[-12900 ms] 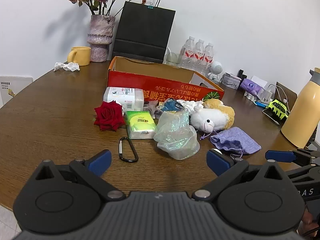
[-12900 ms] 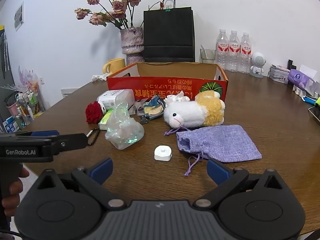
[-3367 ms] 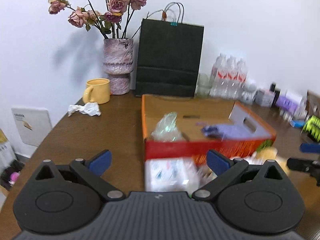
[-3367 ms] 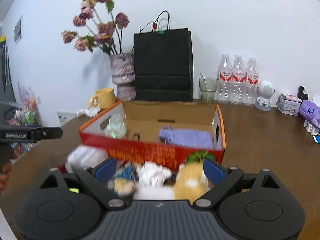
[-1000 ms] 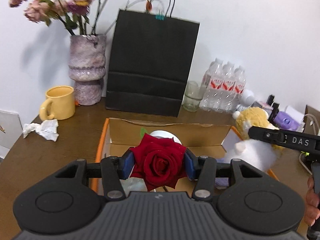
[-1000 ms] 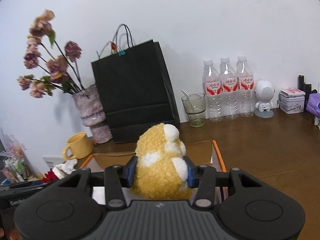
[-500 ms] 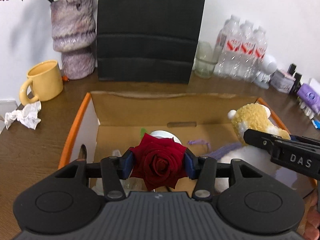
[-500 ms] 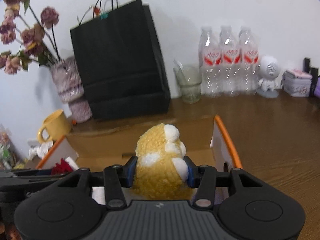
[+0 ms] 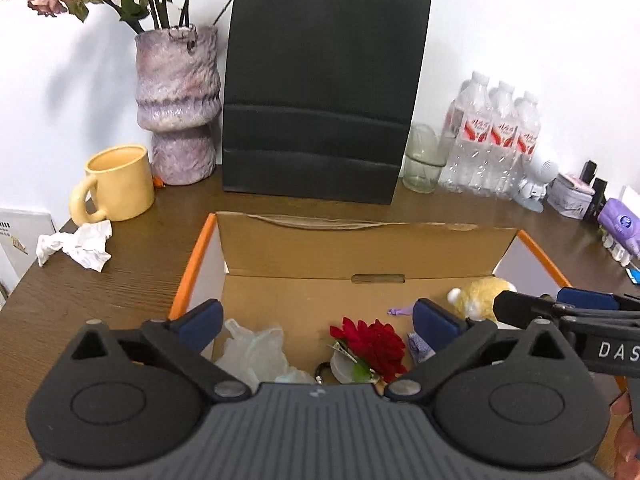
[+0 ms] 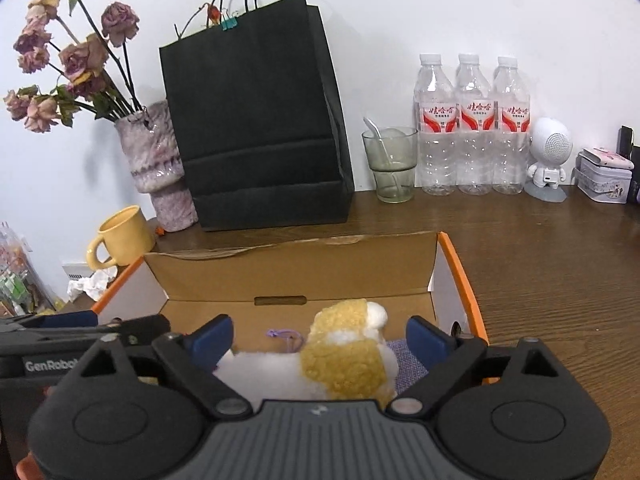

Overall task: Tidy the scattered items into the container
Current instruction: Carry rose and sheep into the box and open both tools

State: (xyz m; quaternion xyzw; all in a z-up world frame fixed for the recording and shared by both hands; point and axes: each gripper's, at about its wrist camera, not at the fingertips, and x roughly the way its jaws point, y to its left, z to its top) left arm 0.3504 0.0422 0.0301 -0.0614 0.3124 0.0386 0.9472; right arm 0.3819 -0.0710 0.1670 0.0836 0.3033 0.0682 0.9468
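Released half a second back: red fabric rose [image 9: 374,344] now loose on the floor of the orange-rimmed cardboard box [image 9: 192,268], at 1 o'clock from the crinkled clear plastic bag [image 9: 256,350]; yellow-and-white plush toy [image 10: 344,356] dropped onto the purple pouch [image 10: 404,364]. Left gripper [image 9: 316,320] and right gripper [image 10: 320,338] both with jaws wide apart, empty, above the box. Two more items tidied; beyond, at 12 o'clock on the dark wooden counter [image 10: 560,264], black paper bag [image 9: 324,88] against a white wall.
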